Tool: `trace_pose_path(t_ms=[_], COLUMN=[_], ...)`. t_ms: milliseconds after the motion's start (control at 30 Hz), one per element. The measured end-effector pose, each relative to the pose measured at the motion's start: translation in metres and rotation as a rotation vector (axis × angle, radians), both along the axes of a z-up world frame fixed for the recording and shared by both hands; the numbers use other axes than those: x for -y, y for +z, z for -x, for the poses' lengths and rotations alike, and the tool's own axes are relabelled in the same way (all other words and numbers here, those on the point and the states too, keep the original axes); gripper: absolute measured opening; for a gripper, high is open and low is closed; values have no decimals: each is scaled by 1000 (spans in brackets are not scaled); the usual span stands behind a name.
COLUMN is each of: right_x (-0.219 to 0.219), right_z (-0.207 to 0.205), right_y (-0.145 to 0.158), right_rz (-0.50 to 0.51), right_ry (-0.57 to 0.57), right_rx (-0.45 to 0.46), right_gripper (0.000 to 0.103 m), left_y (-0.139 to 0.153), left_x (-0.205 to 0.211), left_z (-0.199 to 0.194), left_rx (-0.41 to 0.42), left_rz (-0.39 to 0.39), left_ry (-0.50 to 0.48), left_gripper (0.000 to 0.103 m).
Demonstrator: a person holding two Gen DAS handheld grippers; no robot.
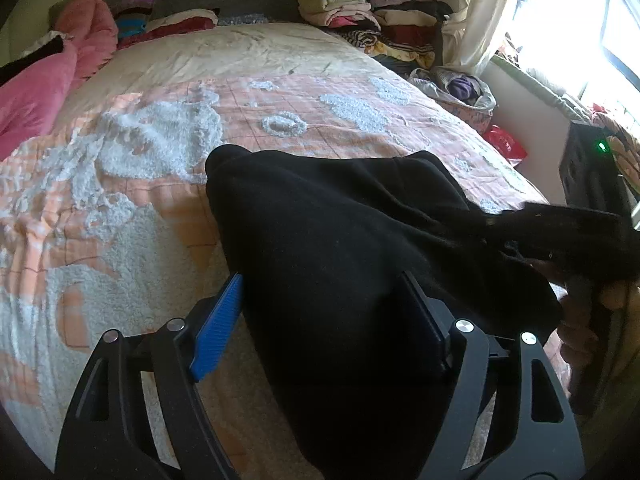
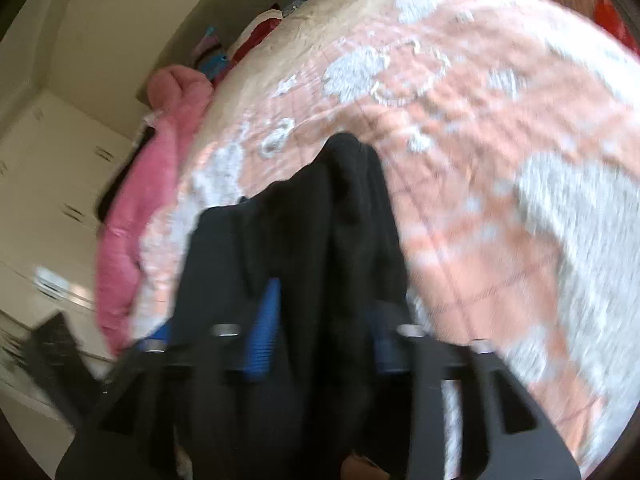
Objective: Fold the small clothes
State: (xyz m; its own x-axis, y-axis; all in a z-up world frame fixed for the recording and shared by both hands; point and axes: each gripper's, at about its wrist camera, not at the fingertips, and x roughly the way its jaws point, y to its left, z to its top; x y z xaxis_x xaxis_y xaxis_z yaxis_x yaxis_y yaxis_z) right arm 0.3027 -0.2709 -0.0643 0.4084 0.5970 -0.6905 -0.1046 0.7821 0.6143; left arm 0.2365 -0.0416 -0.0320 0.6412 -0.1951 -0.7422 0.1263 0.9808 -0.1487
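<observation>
A black garment lies bunched on the peach and white bedspread. It runs between the jaws of my left gripper. That gripper stands wide, and its blue left pad shows bare with a strip of bedspread beside the cloth. In the left wrist view the right gripper comes in blurred from the right at the garment's far end, with a hand behind it. The right wrist view is blurred. There my right gripper has the black garment filling the narrow gap between its blue pads.
A pink blanket lies along the bed's left side. Stacks of folded clothes sit at the head. A bag of clothes, a red bag and a black box with a green light stand by the window. White cabinets stand beyond the pink blanket.
</observation>
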Motion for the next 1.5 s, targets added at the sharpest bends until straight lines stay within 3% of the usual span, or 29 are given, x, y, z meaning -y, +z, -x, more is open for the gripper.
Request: trace_pose_path(t_ms=[133, 267, 367, 533, 600, 700, 867, 933, 1033, 1233, 1433, 1500], right_x=[-14, -17, -17, -16, -8, -3, 3, 7, 14, 19, 16, 17], right_z=[3, 10, 12, -7, -7, -5, 13, 21, 34, 59, 68, 70], right_y=[13, 46, 51, 10, 3, 7, 14, 20, 28, 35, 20, 15], right_rz=[81, 149, 222, 264, 230, 259, 245, 250, 210, 126, 287, 296], right_ry=[23, 31, 30, 28, 14, -10, -16, -27, -47, -26, -82, -99], right_rx=[94, 259, 324, 207, 174, 168, 182, 194, 198, 181, 114, 104], right_gripper=[13, 11, 11, 13, 14, 34, 37, 49, 57, 64, 64, 66], left_y=[1, 6, 7, 1, 1, 0, -1, -1, -1, 0, -1, -2], left_x=[2, 4, 12, 22, 23, 21, 18, 16, 15, 14, 12, 13], left_z=[0, 2, 4, 5, 6, 6, 9, 11, 15, 25, 34, 37], left_rx=[-1, -5, -2, -1, 1, -2, -11, -15, -19, -20, -22, -20], left_rz=[-5, 20, 16, -28, -33, -34, -19, -12, -2, 12, 27, 27], left_ry=[-3, -8, -29, -40, -41, -42, -37, -33, -30, -27, -24, -24], left_gripper=[69, 70, 71, 73, 74, 74, 75, 76, 76, 76, 77, 77])
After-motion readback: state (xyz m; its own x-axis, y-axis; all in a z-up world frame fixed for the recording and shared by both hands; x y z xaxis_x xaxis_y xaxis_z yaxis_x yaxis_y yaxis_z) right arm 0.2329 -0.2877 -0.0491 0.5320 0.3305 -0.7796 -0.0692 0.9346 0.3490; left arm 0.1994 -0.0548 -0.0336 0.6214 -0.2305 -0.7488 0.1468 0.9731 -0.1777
